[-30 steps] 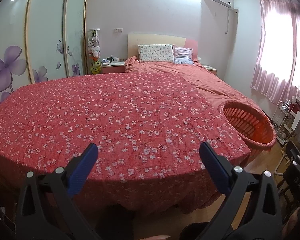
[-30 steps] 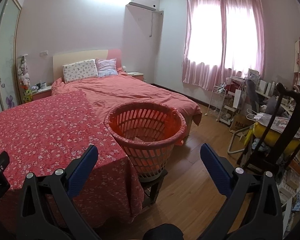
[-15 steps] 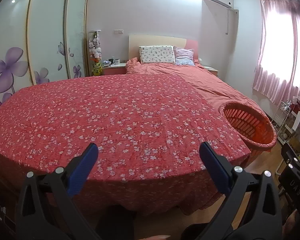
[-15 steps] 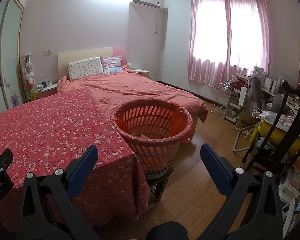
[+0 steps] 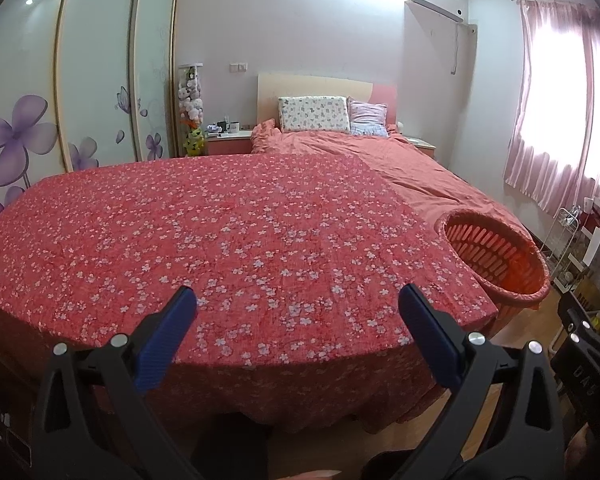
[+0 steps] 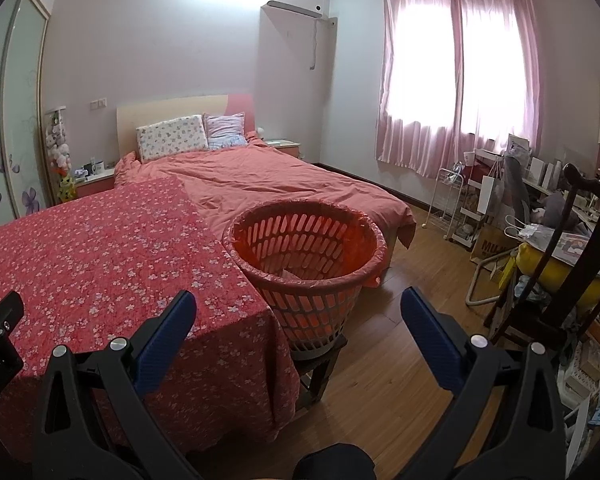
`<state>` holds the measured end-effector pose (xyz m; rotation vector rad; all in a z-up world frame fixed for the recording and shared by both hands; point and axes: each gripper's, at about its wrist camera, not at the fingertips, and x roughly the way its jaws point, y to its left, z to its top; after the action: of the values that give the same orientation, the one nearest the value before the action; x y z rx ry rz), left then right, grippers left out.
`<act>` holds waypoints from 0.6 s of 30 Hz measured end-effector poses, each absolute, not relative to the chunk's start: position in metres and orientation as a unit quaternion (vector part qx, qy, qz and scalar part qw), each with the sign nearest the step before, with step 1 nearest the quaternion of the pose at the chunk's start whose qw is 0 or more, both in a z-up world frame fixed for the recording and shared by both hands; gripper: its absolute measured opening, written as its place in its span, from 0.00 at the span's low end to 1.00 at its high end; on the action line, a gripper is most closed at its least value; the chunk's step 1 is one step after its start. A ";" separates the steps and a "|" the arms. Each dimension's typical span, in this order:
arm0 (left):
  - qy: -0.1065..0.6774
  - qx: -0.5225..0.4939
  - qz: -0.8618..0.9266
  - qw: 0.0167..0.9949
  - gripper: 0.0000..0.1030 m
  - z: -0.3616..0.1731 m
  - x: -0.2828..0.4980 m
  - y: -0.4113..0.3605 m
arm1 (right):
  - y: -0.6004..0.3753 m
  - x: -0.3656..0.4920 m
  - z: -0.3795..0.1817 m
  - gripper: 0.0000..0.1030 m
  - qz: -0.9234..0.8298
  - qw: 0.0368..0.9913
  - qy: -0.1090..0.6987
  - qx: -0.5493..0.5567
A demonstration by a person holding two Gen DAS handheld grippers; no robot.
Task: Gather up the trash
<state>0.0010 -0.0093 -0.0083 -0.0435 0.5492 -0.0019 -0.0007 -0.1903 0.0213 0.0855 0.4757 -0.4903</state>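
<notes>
Left gripper (image 5: 296, 310) fingers spread wide, nothing between them — over the floral-covered surface (image 5: 220, 232). Right gripper (image 6: 298, 314) fingers also spread, empty. Orange basket (image 6: 306, 260) sits at the surface's corner, just beyond and between the right fingers; something pale lies inside.

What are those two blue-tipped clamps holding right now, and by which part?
Nothing. The left gripper is open over the flowered bedspread, and the right gripper is open facing the orange basket. The space between each pair of fingers is empty.
</notes>
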 end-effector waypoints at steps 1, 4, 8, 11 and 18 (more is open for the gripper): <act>0.270 -0.021 -0.001 0.963 0.96 -0.007 0.001 -0.009 | -0.190 -0.001 0.021 0.98 -0.240 0.941 0.232 0.042; 0.267 -0.022 -0.001 0.963 0.96 -0.006 -0.001 -0.011 | -0.191 -0.002 0.023 0.98 -0.241 0.942 0.231 0.042; 0.265 -0.020 -0.002 0.964 0.96 -0.004 -0.003 -0.012 | -0.191 -0.002 0.023 0.98 -0.241 0.942 0.231 0.042; 0.263 -0.018 -0.004 0.965 0.96 -0.003 -0.004 -0.013 | -0.192 -0.002 0.024 0.98 -0.241 0.942 0.231 0.043; 0.263 -0.018 -0.004 0.965 0.96 -0.003 -0.004 -0.014 | -0.191 -0.003 0.024 0.98 -0.242 0.942 0.231 0.043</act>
<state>-0.0041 -0.0143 -0.0028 -0.0361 0.5313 -0.0080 -0.0026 -0.1913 0.0240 0.0872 0.4703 -0.4934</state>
